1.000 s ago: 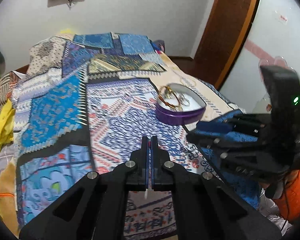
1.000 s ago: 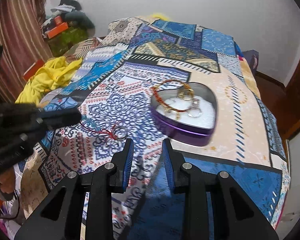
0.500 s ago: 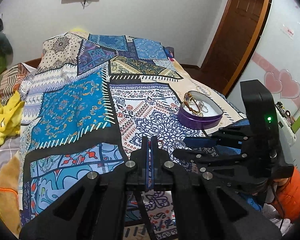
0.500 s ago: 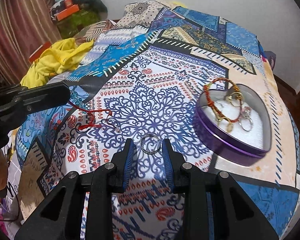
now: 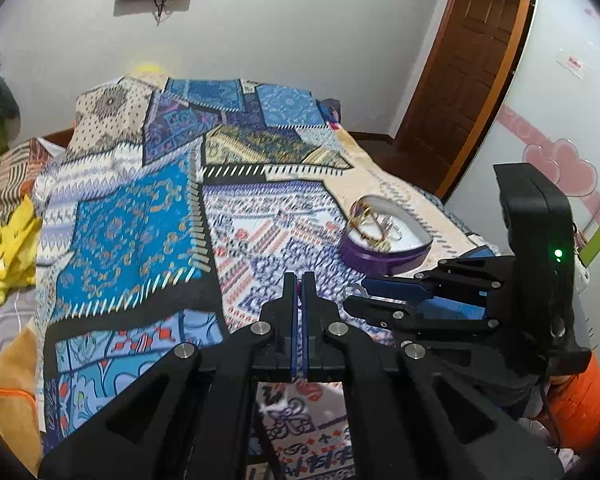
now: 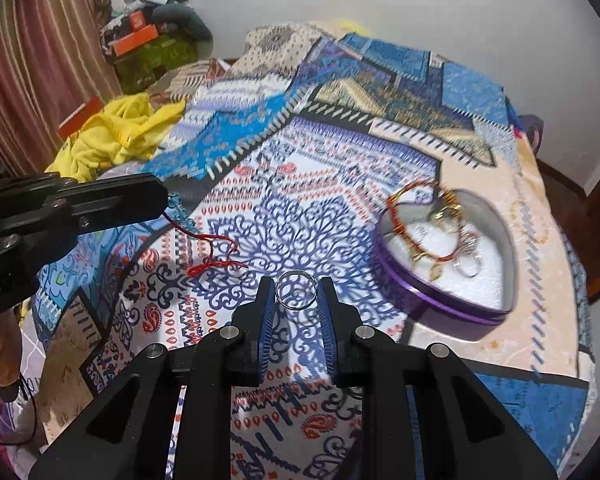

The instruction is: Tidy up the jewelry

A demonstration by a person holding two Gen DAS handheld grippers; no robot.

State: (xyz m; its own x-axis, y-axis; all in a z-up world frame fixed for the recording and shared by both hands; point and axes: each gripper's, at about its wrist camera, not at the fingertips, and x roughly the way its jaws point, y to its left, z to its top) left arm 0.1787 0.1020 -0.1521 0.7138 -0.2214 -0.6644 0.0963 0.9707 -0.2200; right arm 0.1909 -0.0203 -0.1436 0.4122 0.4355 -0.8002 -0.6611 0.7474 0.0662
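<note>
A purple heart-shaped tin (image 6: 440, 304) holding a red-and-gold bracelet (image 6: 408, 236) and rings sits on the patterned bedspread; it also shows in the left wrist view (image 5: 384, 258). A silver ring (image 6: 296, 291) stands between the tips of my right gripper (image 6: 296, 294), whose jaws touch its sides. My left gripper (image 5: 299, 284) is shut on a red thread bracelet (image 6: 212, 248), which dangles from it above the bedspread at the left of the right wrist view. The right gripper appears in the left wrist view (image 5: 358, 296) with the ring at its tip.
The patterned bedspread (image 5: 148, 216) covers the bed. Yellow clothes (image 6: 116, 136) lie at its left edge. Boxes and clutter (image 6: 152, 44) stand by the striped curtain. A wooden door (image 5: 460, 76) and a wall are to the right.
My right gripper has come forward around the silver ring, which now sits between its tips. My left gripper has stayed shut on the red thread and tilted upward.
</note>
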